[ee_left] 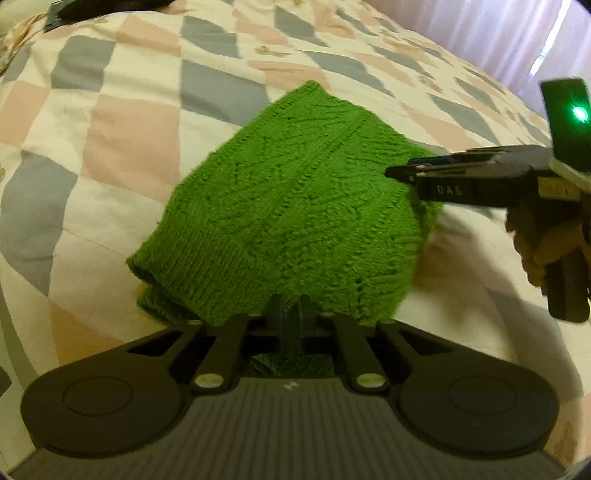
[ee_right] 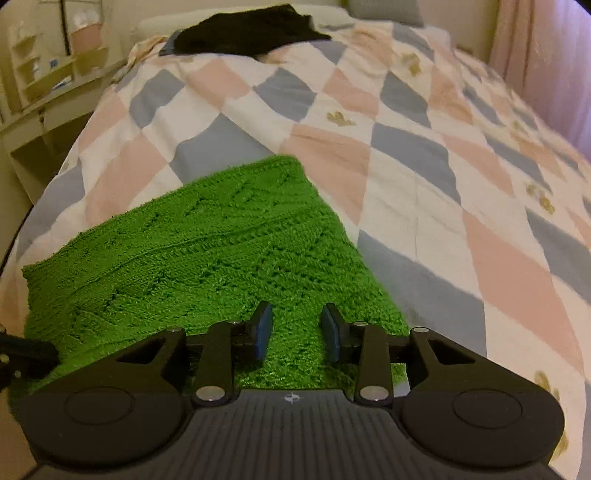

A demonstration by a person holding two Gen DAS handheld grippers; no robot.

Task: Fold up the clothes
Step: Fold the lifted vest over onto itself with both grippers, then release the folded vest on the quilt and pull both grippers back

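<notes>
A folded green knit garment (ee_left: 295,206) (ee_right: 207,258) lies on the checked quilt (ee_left: 129,129). In the left wrist view my left gripper (ee_left: 291,308) is shut on the garment's near edge, and the knit bunches between and over its fingers. My right gripper (ee_right: 295,332) stands open just above the garment's near right part, its blue pads (ee_right: 263,332) apart with only the knit below them. From the left wrist view the right gripper (ee_left: 397,172) reaches in from the right over the garment's right edge, held by a hand (ee_left: 535,243).
The pink, grey and cream quilt (ee_right: 406,166) covers the whole bed. A black garment (ee_right: 247,31) lies at the far end. A low shelf unit (ee_right: 48,81) stands left of the bed, and pink curtains (ee_right: 535,55) hang on the right.
</notes>
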